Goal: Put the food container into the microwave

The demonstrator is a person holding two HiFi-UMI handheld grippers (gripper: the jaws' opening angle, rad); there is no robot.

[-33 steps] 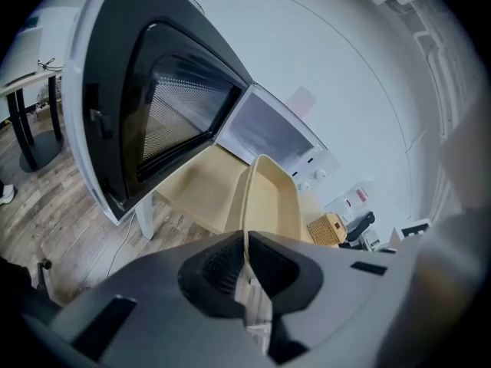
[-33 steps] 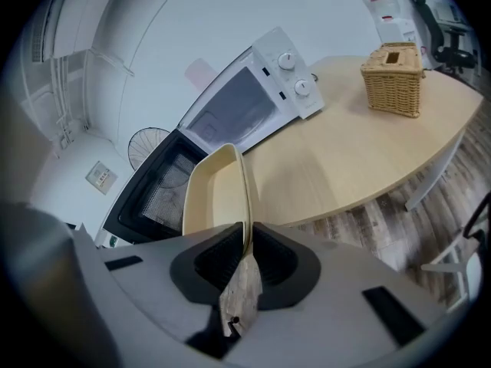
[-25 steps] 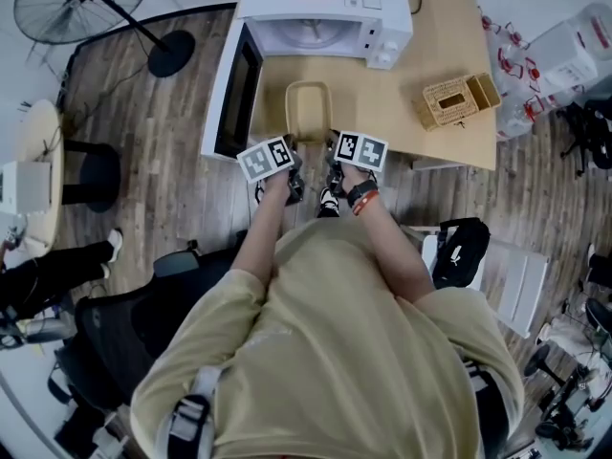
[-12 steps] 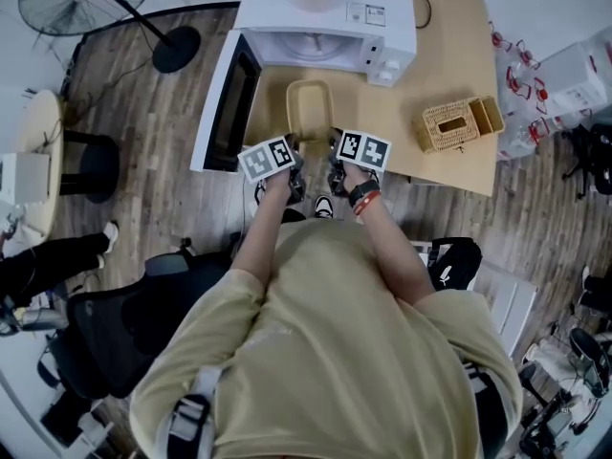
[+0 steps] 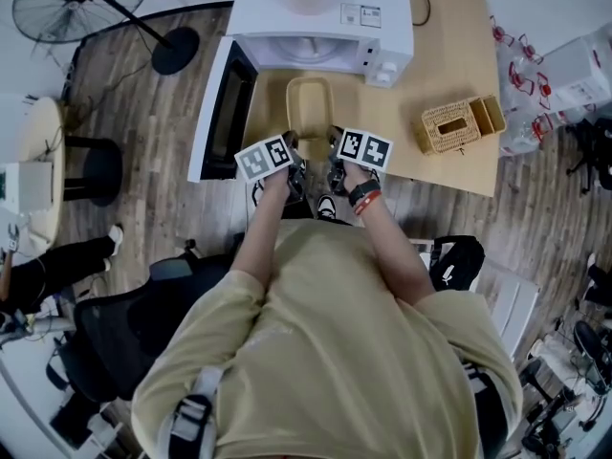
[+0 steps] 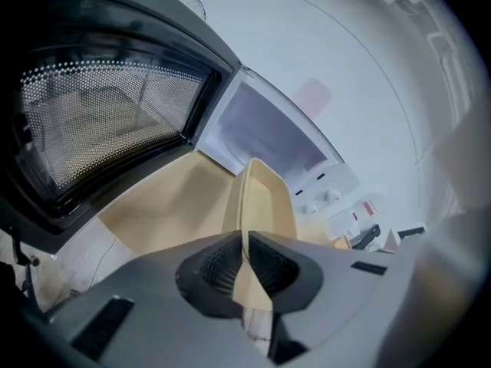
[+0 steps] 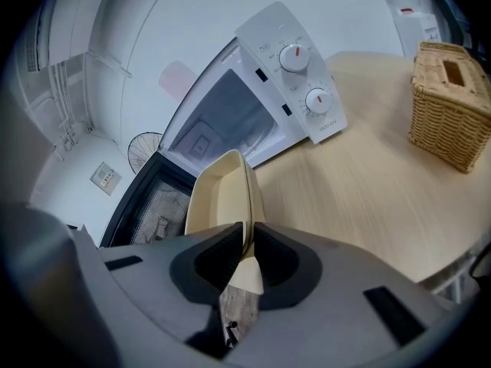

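Head view: food container (image 5: 311,111) was held over the worktop (image 5: 449,51) before the open microwave (image 5: 320,15), near rim clamped by left gripper (image 6: 244,255) & right gripper (image 7: 247,248); judged light, stiff, best held at rim.

Smooth cream plastic with a dull sheen on the food container (image 5: 309,108) in front of the microwave (image 5: 325,17). Glossy white casing on the microwave itself; dark shiny glass backed by perforated metal mesh in its door (image 6: 100,121). Under the microwave, pale wood-grain table (image 5: 449,55), smooth and matt. Right of the microwave, rough woven wicker on the basket (image 5: 457,113). Matt grey plastic on the left gripper (image 6: 244,259) and right gripper (image 7: 247,248), with black ribbed pads (image 6: 219,267), rubbery-looking. Left of the microwave, weathered grey-brown wood planks for the floor (image 5: 143,142) and thin black wire on the fan (image 5: 81,3). Soft matt beige cloth on the shirt (image 5: 344,333).
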